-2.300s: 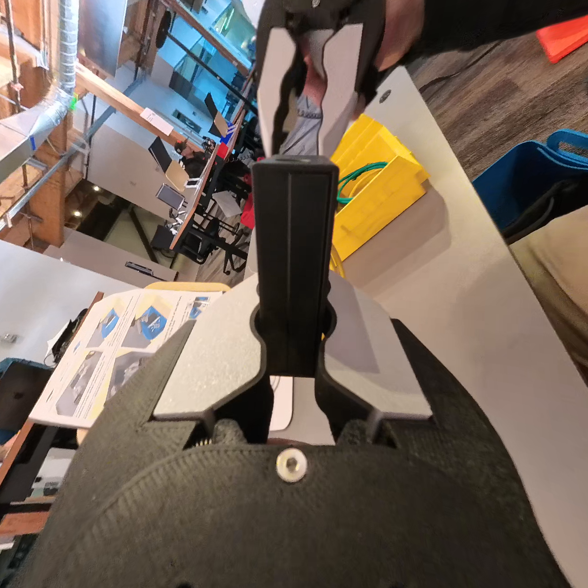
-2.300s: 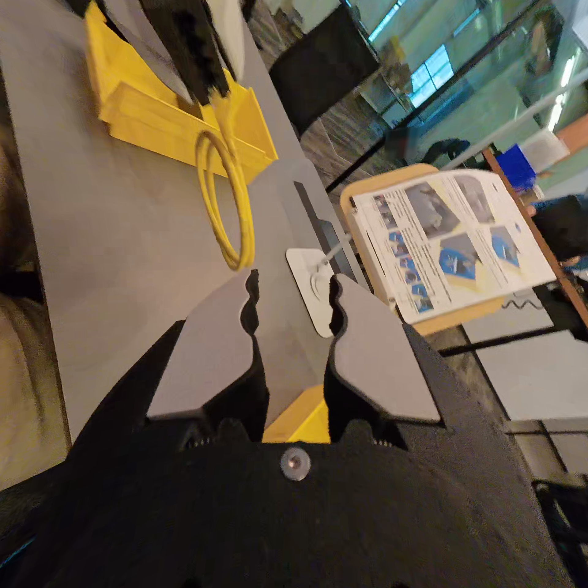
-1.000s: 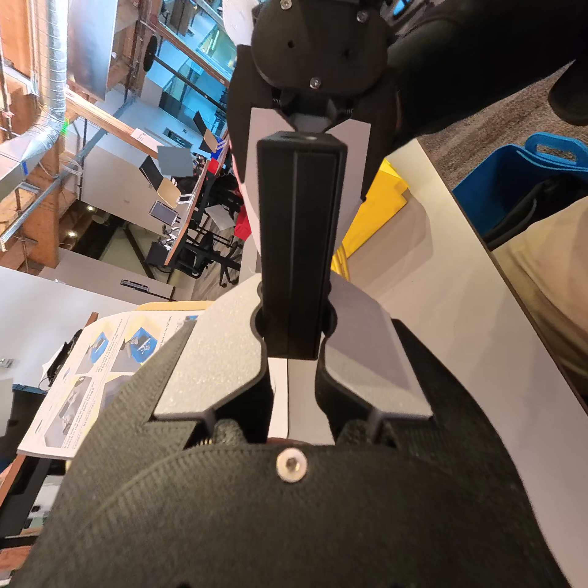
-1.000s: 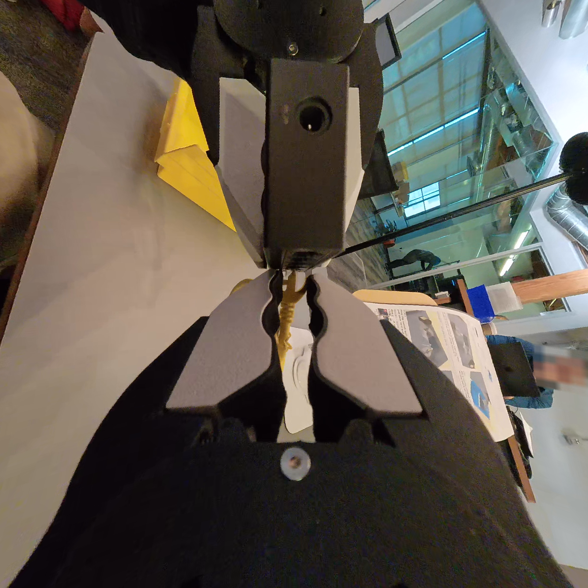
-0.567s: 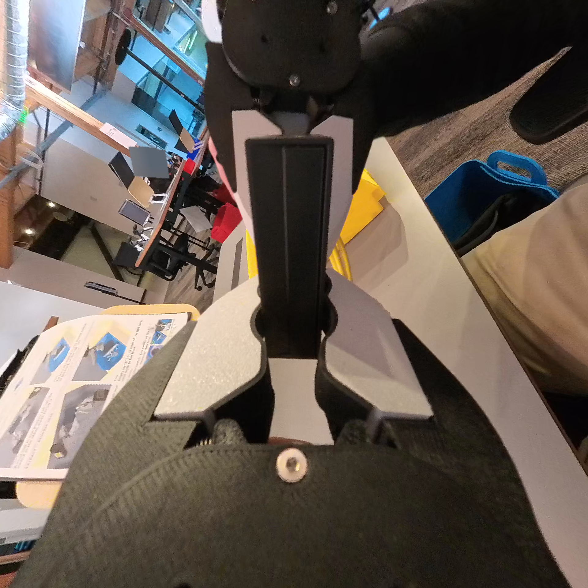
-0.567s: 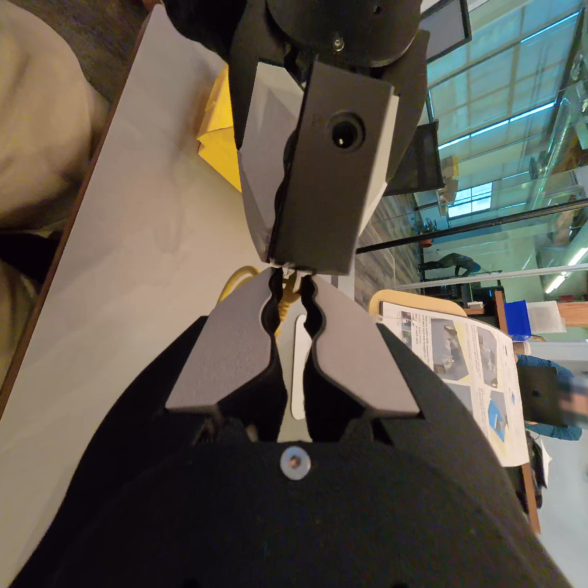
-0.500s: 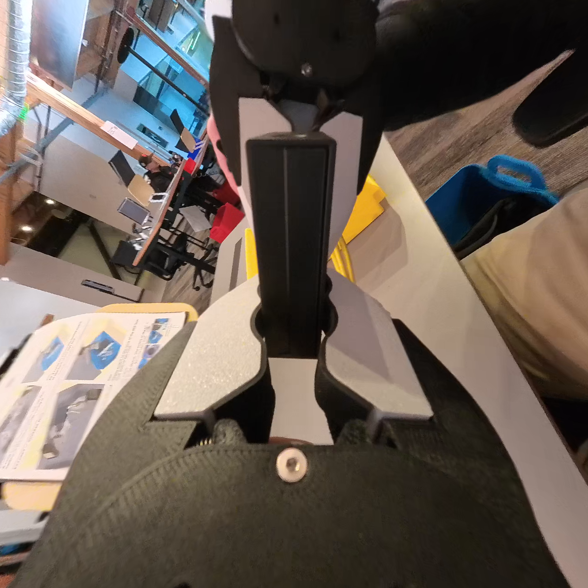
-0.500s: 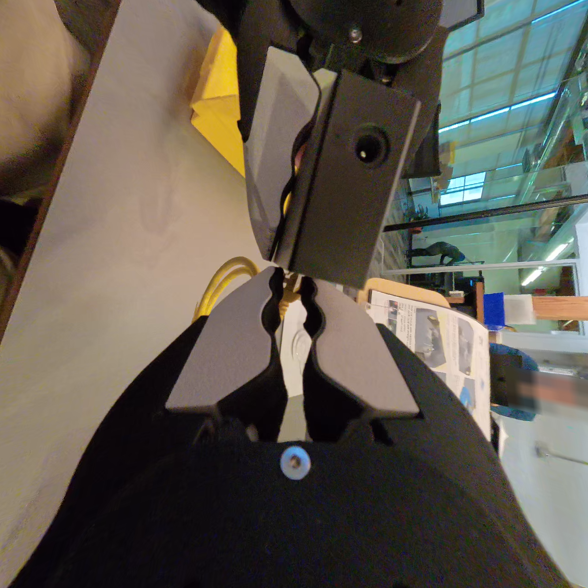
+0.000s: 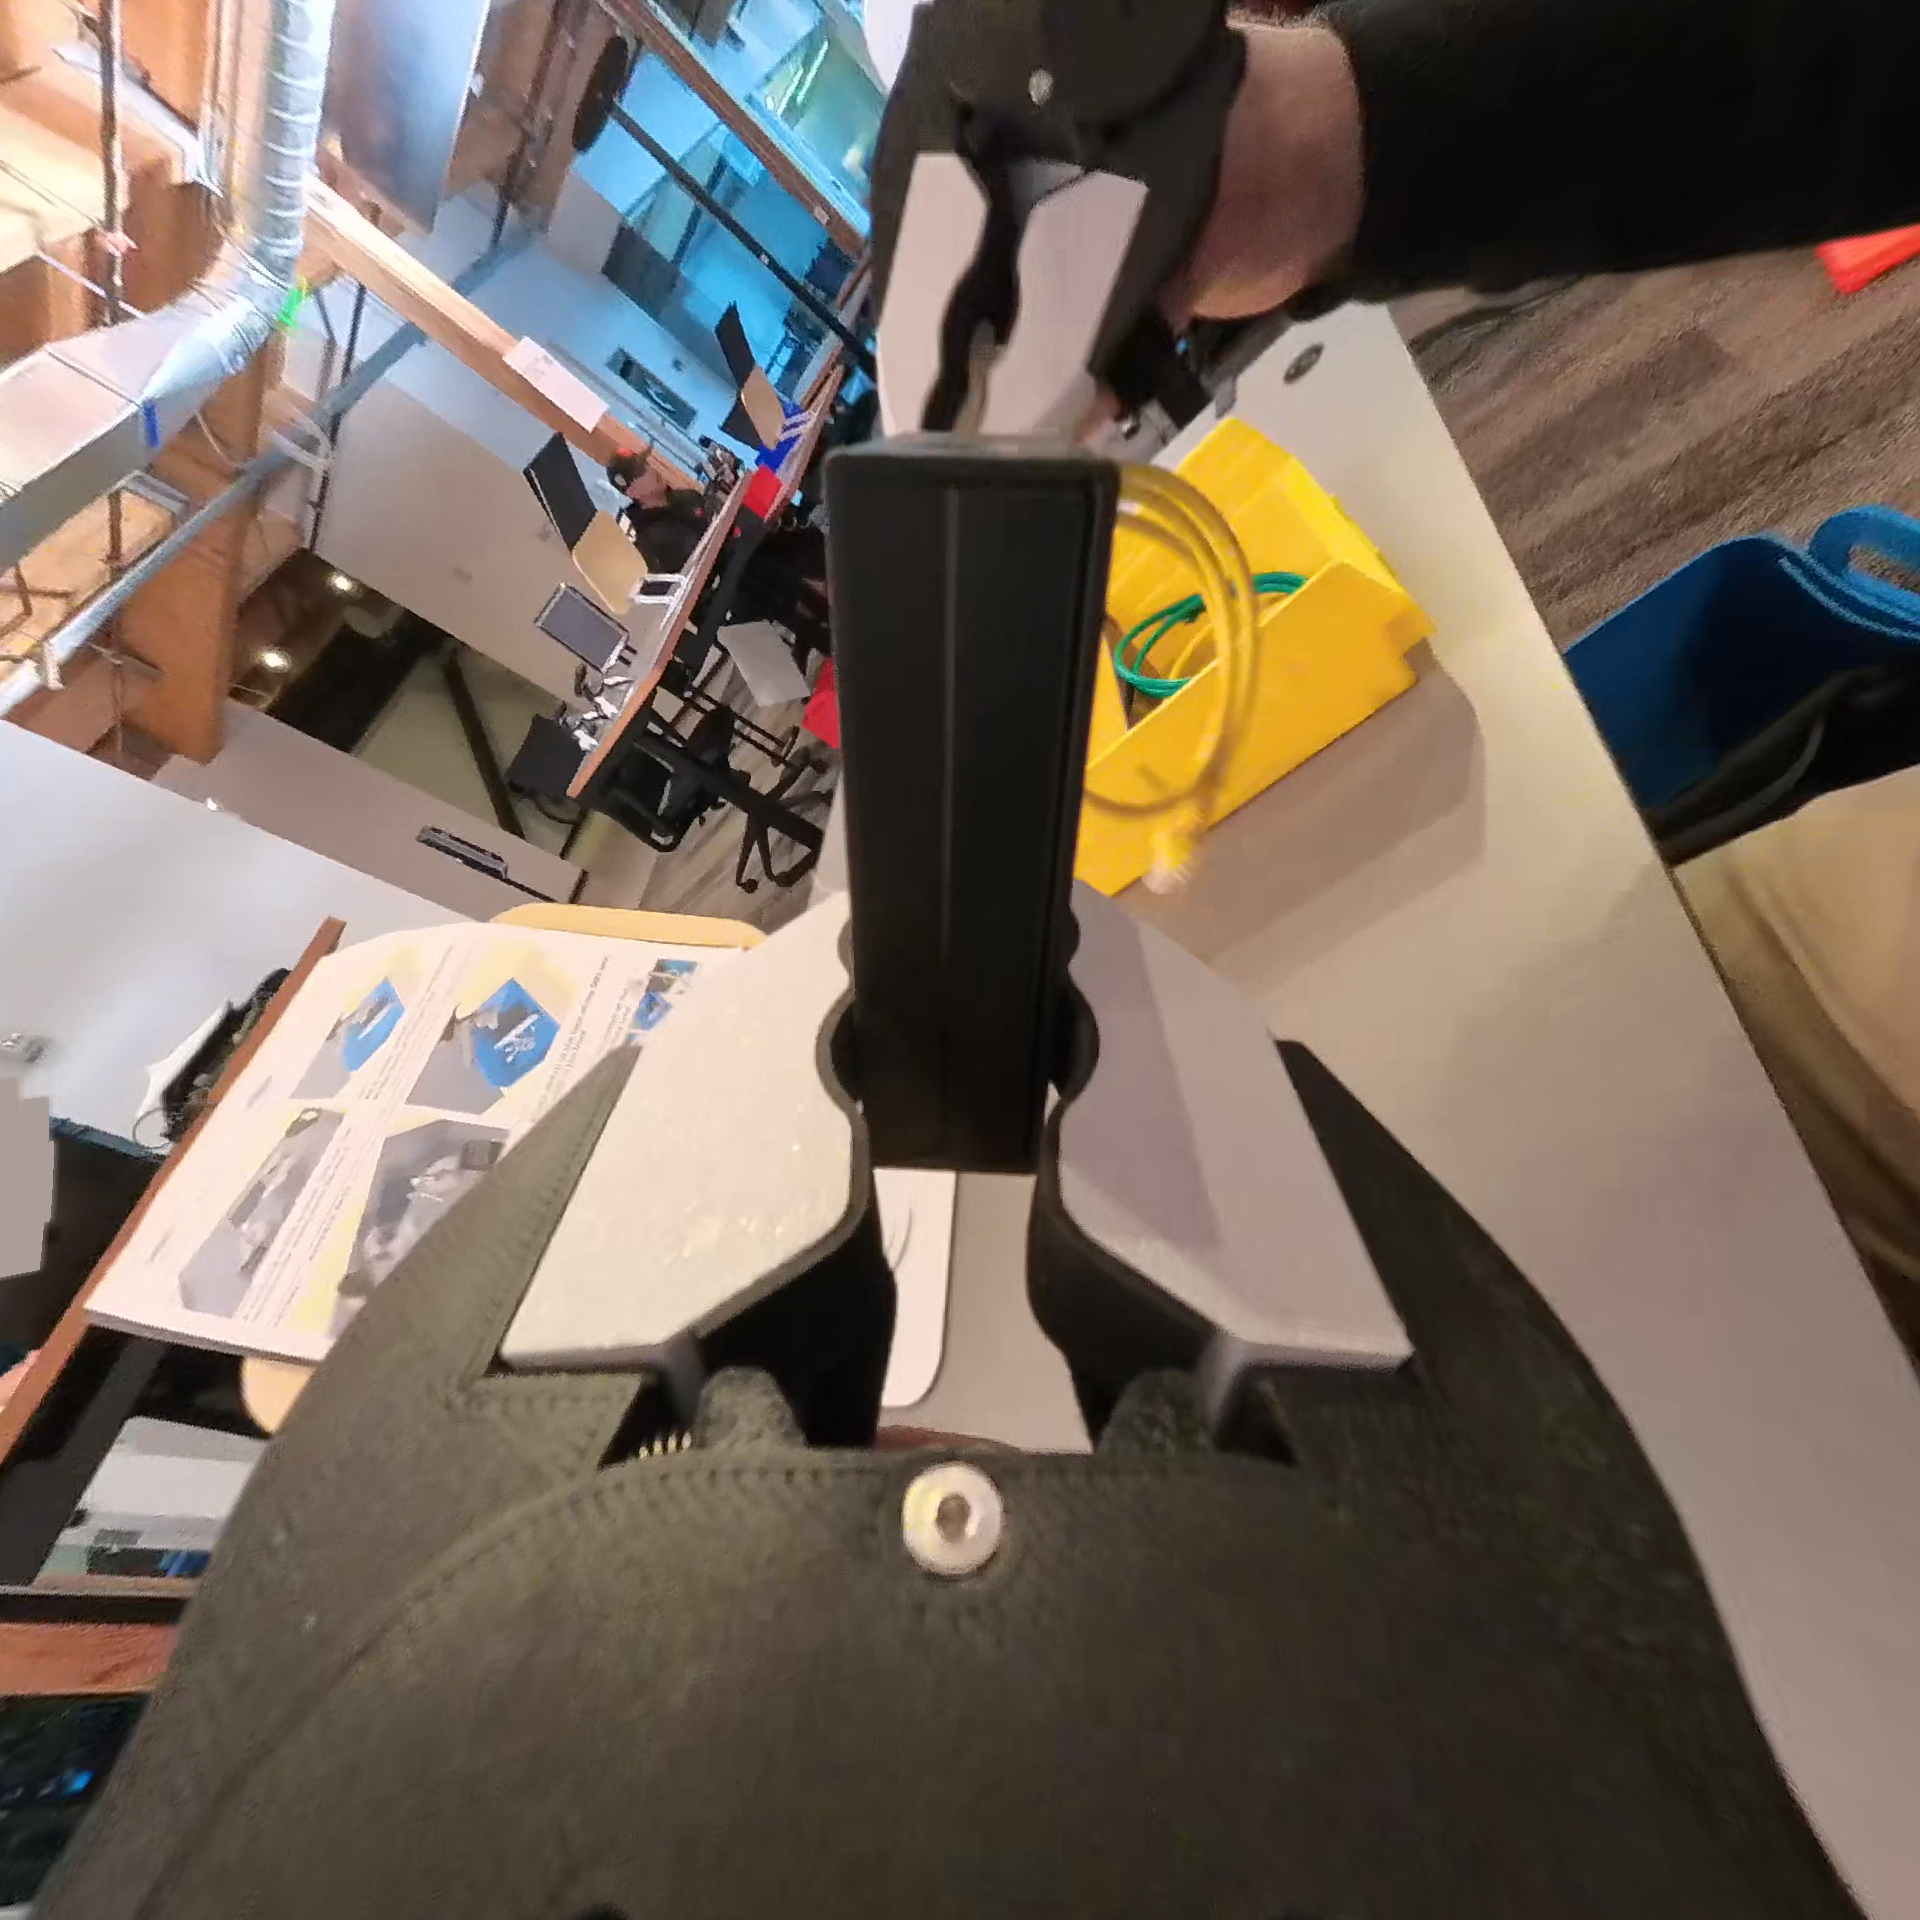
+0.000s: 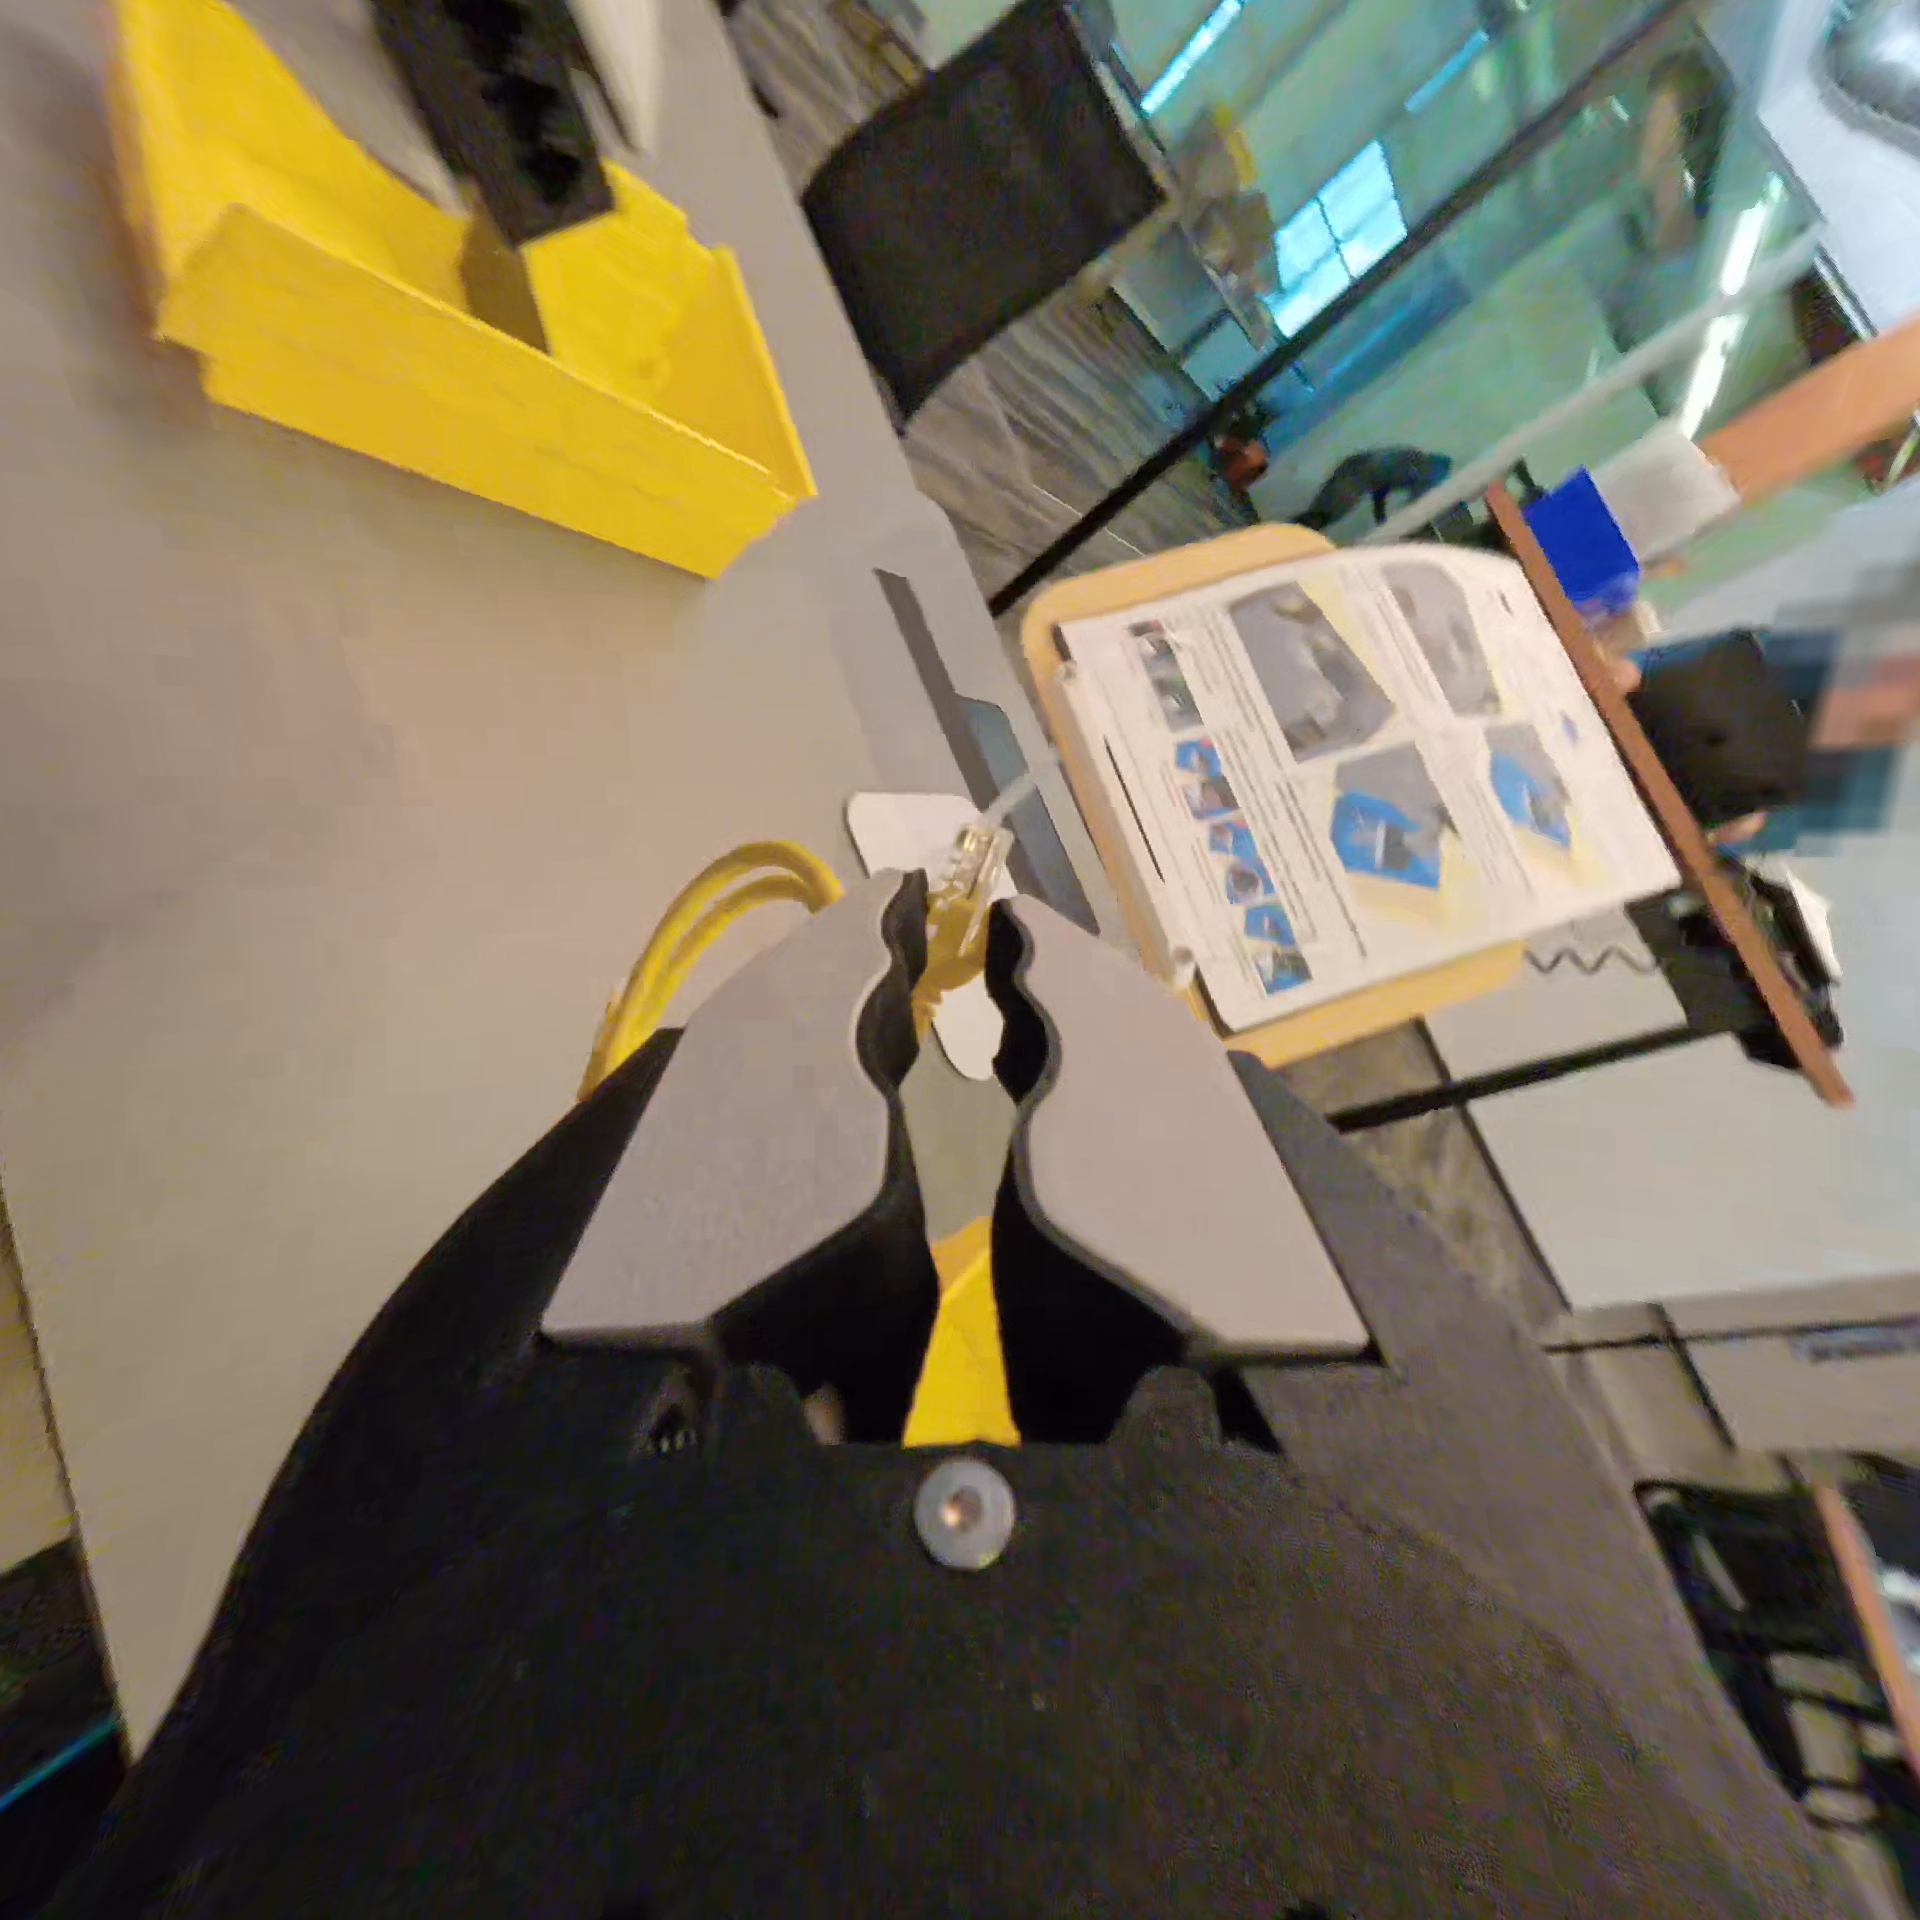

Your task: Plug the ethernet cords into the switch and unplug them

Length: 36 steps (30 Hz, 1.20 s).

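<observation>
2 grippers are working over a grey table (image 9: 1507, 1039). The left gripper (image 9: 961, 1039) is clamping the black switch (image 9: 961, 790) between its grey fingers (image 9: 717, 1132), holding it upright above the tabletop with its far end pointing away from the camera. The right gripper (image 10: 951, 935) is pinching the yellow ethernet cord (image 10: 717, 925) just behind its clear plug (image 10: 971, 857), which is sticking out past the fingertips and is not seated in the switch. The rest of that cord is looping away to the left of the fingers over the table.

In the left wrist view the right gripper (image 9: 1013, 395) is hanging just beyond the top of the switch, held by a hand (image 9: 1268, 208) in a dark sleeve, and the yellow ethernet cord (image 9: 1216, 623) is dangling in a loop beside the switch, its free plug (image 9: 1174, 857) hanging in front of a yellow bin (image 9: 1299, 665). A green cord (image 9: 1164, 644) is lying inside that bin. In the right wrist view the switch (image 10: 499, 114) is showing blurred at the top edge, above the yellow bin (image 10: 468, 384). An illustrated sheet (image 10: 1371, 779) is lying on a wooden board beyond the table's far edge, and a blue tub (image 9: 1745, 665) is standing on the floor.
</observation>
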### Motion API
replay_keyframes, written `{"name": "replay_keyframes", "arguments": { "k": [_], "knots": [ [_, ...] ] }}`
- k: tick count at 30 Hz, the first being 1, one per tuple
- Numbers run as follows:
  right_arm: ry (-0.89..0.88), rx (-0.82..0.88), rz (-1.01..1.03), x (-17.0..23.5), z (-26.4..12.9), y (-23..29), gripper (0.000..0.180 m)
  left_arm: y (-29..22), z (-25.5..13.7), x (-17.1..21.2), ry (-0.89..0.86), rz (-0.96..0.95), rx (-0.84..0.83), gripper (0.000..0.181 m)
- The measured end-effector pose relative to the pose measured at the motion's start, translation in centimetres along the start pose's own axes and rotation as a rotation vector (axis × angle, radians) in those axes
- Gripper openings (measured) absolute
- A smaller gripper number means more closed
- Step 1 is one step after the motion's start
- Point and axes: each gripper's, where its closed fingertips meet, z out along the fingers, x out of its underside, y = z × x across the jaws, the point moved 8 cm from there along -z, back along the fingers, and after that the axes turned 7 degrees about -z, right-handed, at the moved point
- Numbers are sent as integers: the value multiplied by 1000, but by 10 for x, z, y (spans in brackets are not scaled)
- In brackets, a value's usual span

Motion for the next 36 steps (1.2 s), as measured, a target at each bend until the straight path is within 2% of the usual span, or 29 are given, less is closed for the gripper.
{"name": "replay_keyframes", "arguments": {
  "k": [5,12,14,17,24,27,29,33,34,36],
  "knots": [
    [18,191,388,80,-46,-36,11,2,1,3,22,20,-8,29],
    [173,311,802,200,-64,-8,11,2,1,3,42,24,-6,29],
    [290,326,843,230,-64,4,11,0,3,3,59,42,-3,29],
    [460,303,822,253,-64,19,11,-2,4,3,63,45,-1,29],
    [760,298,674,271,-53,40,11,0,3,6,71,43,-9,28],
    [920,241,626,280,-46,47,16,1,2,7,72,43,-12,29],
    [963,250,590,280,-47,45,41,1,2,9,78,37,-12,29],
    [880,333,533,248,-62,26,43,2,5,15,81,18,-17,28],
    [809,331,512,231,-62,21,43,2,6,15,76,9,-11,28],
    [508,287,450,176,-54,11,45,0,10,17,71,-6,-5,29]
  ]
}}
